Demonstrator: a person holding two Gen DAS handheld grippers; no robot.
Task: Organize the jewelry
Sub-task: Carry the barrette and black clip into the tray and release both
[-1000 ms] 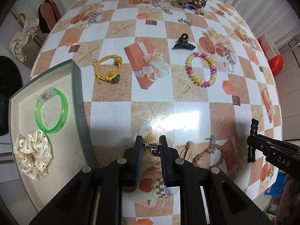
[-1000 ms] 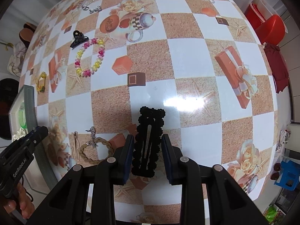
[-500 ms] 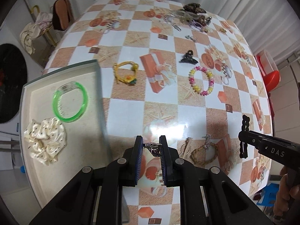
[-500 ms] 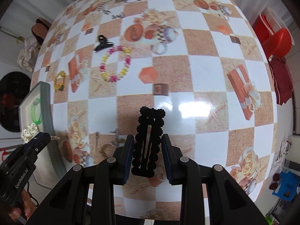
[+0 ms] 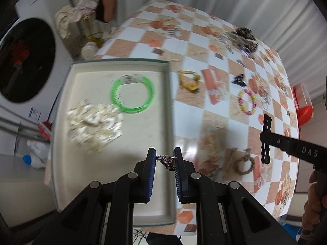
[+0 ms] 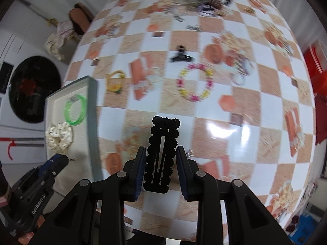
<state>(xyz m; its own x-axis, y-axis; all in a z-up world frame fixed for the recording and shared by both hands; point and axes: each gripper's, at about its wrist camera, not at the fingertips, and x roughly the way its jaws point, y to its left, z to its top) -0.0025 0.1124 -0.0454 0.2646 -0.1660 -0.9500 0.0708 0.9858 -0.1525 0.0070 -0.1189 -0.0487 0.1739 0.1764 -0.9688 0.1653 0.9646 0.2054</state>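
- A checkered bench [image 6: 255, 122] carries scattered jewelry, with a tray [image 5: 169, 110] at its near-left edge taking the sorted pieces
- The left gripper [image 5: 164, 161] has its jaws nearly closed on a small silver charm [image 5: 168, 161], held over the tray's near side, likely for dropping
- The right gripper [image 6: 161, 167] clamps a black hair clip [image 6: 161, 155] edgewise, its far end reaching past the jaws above the bench, off the tray's right

You see a glossy printed cover on the table [image 6: 224, 130], a shiny metal charm [image 5: 168, 160], a translucent green plastic bangle [image 5: 132, 95], a cream cloth scrunchie [image 5: 94, 122] and a matt tray [image 5: 114, 175].
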